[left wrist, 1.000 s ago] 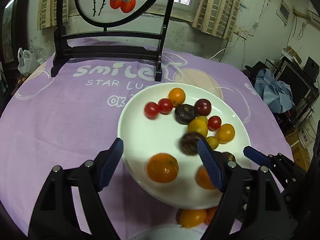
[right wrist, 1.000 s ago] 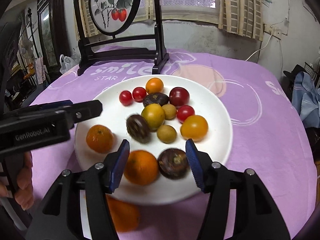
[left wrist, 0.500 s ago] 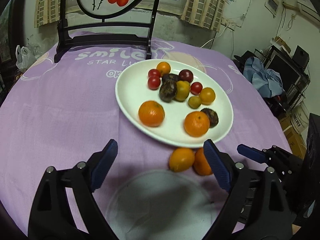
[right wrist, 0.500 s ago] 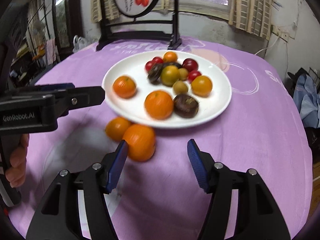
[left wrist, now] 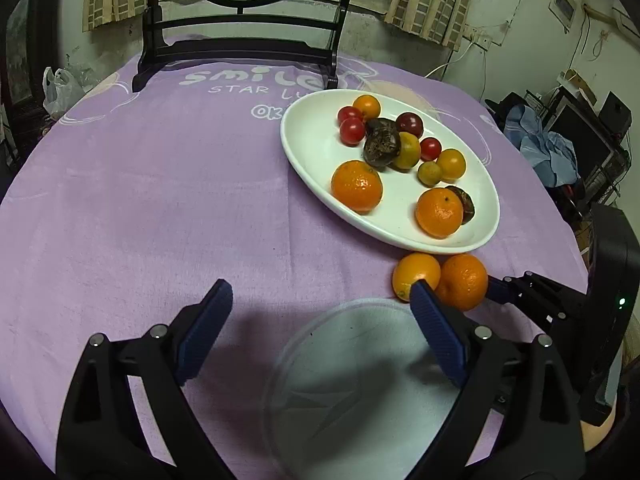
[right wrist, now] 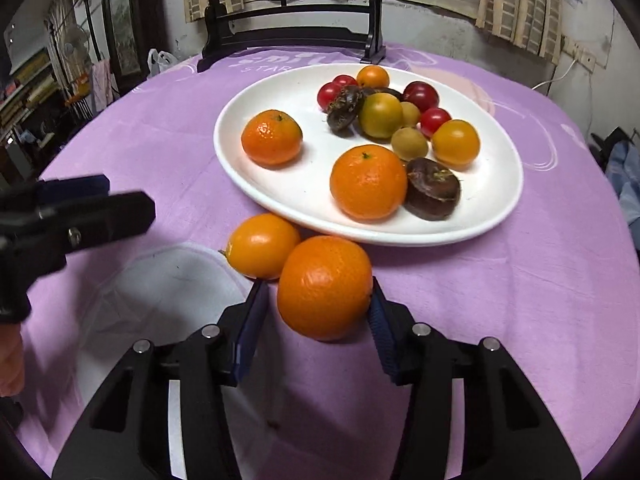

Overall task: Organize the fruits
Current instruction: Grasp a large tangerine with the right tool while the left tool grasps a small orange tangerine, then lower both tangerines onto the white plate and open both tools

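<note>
The clear plastic bowl was the hardest thing to read: see-through, its near rim cut off by the frame edge and crossed by both grippers, so little more than its curved outline showed against the purple tablecloth. Behind the white plate stood a dark wooden stand whose round painted panel ran off the top edge.

On the plate lay two oranges, three dark wrinkled fruits, four small red ones, three yellow-orange round ones and two small greenish-brown ones; one dark fruit sat half hidden behind the cluster, so that count is unsure.

Off the plate, just beside its near rim, two more fruits touched each other on the cloth: a smaller smooth yellow-orange fruit and a larger loose orange, both between the plate and the bowl.

The right gripper had that loose orange between its blue pads, its jaws closing; one pad looked to touch the peel, the other stood a sliver off, so a firm grip cannot be told. The left gripper, on the bowl side of the plate, spread wide and opening, held nothing, above cloth and bowl. A person's hand showed only as a sliver at the frame edge.
</note>
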Available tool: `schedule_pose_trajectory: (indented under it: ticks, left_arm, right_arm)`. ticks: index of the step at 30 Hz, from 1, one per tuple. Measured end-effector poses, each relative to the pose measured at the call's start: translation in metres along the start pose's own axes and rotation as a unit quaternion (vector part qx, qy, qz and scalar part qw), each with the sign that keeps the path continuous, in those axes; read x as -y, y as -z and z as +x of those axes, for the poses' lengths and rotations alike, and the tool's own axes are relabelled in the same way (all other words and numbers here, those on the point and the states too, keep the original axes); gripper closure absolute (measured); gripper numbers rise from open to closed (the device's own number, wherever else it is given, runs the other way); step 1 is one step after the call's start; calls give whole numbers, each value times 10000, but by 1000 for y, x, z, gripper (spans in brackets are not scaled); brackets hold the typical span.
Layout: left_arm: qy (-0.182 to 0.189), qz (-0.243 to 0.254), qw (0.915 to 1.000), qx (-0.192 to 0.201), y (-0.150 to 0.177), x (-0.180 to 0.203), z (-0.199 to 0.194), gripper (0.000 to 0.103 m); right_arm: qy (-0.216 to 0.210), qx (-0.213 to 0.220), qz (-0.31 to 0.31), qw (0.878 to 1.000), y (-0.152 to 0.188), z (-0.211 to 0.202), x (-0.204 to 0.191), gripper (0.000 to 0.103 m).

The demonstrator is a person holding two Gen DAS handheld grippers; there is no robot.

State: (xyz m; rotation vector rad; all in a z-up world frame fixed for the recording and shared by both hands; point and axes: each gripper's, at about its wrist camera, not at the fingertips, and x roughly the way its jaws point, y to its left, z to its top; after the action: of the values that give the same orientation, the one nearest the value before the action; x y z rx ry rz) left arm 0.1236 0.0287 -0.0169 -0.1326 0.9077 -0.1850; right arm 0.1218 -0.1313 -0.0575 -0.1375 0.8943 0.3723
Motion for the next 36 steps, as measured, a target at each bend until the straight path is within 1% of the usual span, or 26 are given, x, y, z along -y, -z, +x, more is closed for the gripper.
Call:
schedule_pose_trajectory:
  ticks: [1, 4, 8, 11, 16, 18, 19, 22, 24, 25, 26, 27, 29, 32, 36]
  left_arm:
    - [-13, 27, 10000, -7, 0, 1, 1, 11]
    - [30, 144, 9999, -80, 3, 8, 6, 11]
    - [37, 484, 9987, -145, 10, 28, 15, 11]
    - [-35, 760, 9969, -186, 14, 43, 25, 11]
    - [-19, 818, 9961, -328, 13, 58, 44, 13]
    - [5, 846, 9958, -360, 11, 61, 49, 23]
    - [10, 859, 9955, -391, 9, 63, 53, 29]
    - [-63, 853, 9956, -380, 4, 65, 58, 33]
    - [-43, 793, 9962, -367, 2, 65, 58, 38]
    - [9, 818, 9959, -377, 1, 66, 58, 44]
    - [124, 889, 9953, -370, 1, 68, 57, 58]
    - [274, 948, 9944, -382, 2, 70, 54, 67]
    - [221, 1003, 9938, -420, 5, 73, 50, 66]
    - [290, 1007, 9934, -458, 8, 70, 41, 66]
    - [396, 1027, 9935, -291, 4, 63, 16, 66]
  right_arm:
    - [32, 49, -8, 10000, 1, -3, 1, 63]
    - [-179, 51, 207, 9996, 3, -9, 13, 63]
    - [-209, 126, 335, 9991, 12, -25, 26, 63]
    - [-194, 191, 419, 9988, 20, -36, 37, 63]
    - [-218, 243, 540, 9980, 28, -46, 49, 63]
    - [-224, 282, 552, 9978, 27, -48, 51, 63]
    - [-234, 301, 556, 9977, 27, -50, 51, 63]
    - [-257, 310, 551, 9977, 28, -50, 52, 63]
    - [-265, 294, 559, 9976, 28, -50, 52, 63]
    - [-266, 293, 563, 9976, 28, -50, 53, 63]
    - [-268, 293, 564, 9976, 28, -50, 53, 63]
    - [-271, 297, 562, 9976, 28, -50, 52, 63]
    - [-265, 304, 575, 9975, 28, -50, 52, 63]
    - [-267, 312, 616, 9973, 28, -50, 53, 63]
    - [-394, 535, 678, 9955, 21, -63, 52, 63]
